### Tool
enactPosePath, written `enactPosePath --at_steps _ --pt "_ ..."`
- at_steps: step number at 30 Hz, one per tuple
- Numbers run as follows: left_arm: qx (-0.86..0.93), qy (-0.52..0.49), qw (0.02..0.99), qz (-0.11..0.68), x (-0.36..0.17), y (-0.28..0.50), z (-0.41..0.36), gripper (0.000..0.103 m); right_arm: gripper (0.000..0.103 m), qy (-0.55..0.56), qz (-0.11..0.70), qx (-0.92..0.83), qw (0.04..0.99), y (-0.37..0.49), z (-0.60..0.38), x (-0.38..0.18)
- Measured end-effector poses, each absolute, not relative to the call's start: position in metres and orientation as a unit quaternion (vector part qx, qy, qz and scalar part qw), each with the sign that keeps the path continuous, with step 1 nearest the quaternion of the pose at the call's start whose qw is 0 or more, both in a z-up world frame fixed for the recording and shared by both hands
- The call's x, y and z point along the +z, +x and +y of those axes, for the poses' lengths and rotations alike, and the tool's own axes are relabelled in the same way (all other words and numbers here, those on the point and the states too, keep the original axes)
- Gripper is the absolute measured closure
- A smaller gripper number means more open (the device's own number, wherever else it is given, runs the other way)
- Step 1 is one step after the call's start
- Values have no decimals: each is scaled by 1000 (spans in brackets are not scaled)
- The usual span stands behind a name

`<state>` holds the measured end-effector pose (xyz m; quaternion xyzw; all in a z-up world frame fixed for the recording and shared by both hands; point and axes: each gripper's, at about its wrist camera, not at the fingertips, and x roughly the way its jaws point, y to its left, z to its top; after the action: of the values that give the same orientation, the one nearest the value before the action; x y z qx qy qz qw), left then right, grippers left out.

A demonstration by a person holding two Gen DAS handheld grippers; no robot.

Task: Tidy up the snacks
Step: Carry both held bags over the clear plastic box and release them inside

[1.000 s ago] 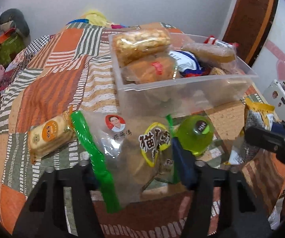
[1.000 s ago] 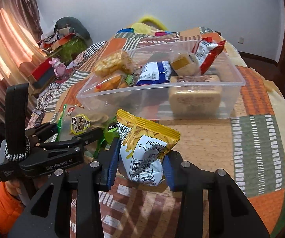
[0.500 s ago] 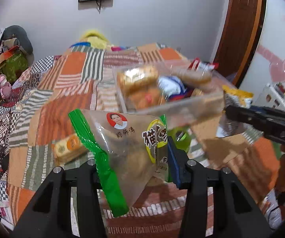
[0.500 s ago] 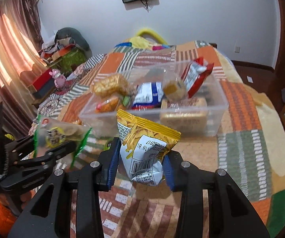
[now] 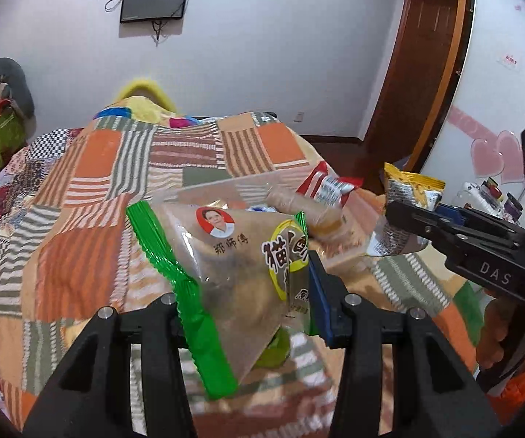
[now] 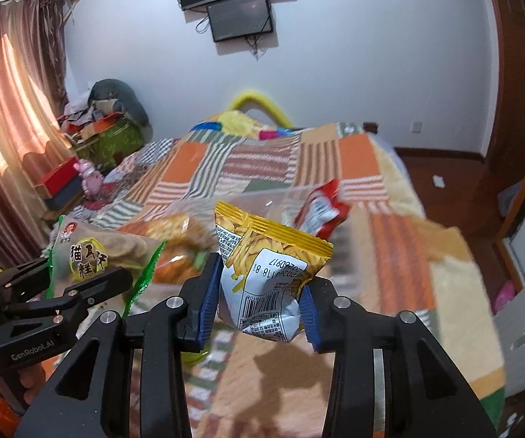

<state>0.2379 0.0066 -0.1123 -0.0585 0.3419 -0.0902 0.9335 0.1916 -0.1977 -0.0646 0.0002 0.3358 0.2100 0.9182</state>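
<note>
Green-edged biscuit bag (image 5: 225,273) in left gripper (image 5: 247,299), yellow packet (image 6: 266,273) in right gripper (image 6: 258,306)

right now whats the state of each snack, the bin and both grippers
left gripper: shut on the clear biscuit bag, held up off the bed
clear biscuit bag: sealed, gripped, hanging tilted
right gripper: shut on the yellow snack packet
yellow snack packet: sealed, crumpled between the pads, in the air
clear plastic bin: open-topped, snacks inside, blurred
red packet: sticking up in the bin
</note>
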Motion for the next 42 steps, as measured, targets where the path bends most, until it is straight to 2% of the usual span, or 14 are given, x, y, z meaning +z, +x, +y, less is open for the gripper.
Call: enactPosePath --at_steps 9,28,31,33,36,37,41,42 --pt "-101 -66 922 367 -127 293 -17 57 67 -1 336 173 926 220 -217 -68" --pt "-71 -81 903 415 -171 334 -14 56 70 10 391 202 898 257 -206 -106" --pt "-67 -55 906 415 -174 331 -21 53 70 7 389 205 898 253 -206 -106" --pt "-65 -32 908 414 -172 327 -27 47 70 1 391 205 897 253 -206 -104" --pt "-77 -28 909 408 -166 316 -31 35 68 -6 393 200 897 253 -206 -101" --pt "-79 -28 910 406 -164 314 -30 34 65 -10 394 199 897 251 -206 -99" --pt "-81 -27 915 394 -150 300 -27 32 44 -23 391 190 900 246 -208 -96" --pt "-81 -30 917 390 -146 295 -25 32 43 -22 387 190 902 243 -210 -94"
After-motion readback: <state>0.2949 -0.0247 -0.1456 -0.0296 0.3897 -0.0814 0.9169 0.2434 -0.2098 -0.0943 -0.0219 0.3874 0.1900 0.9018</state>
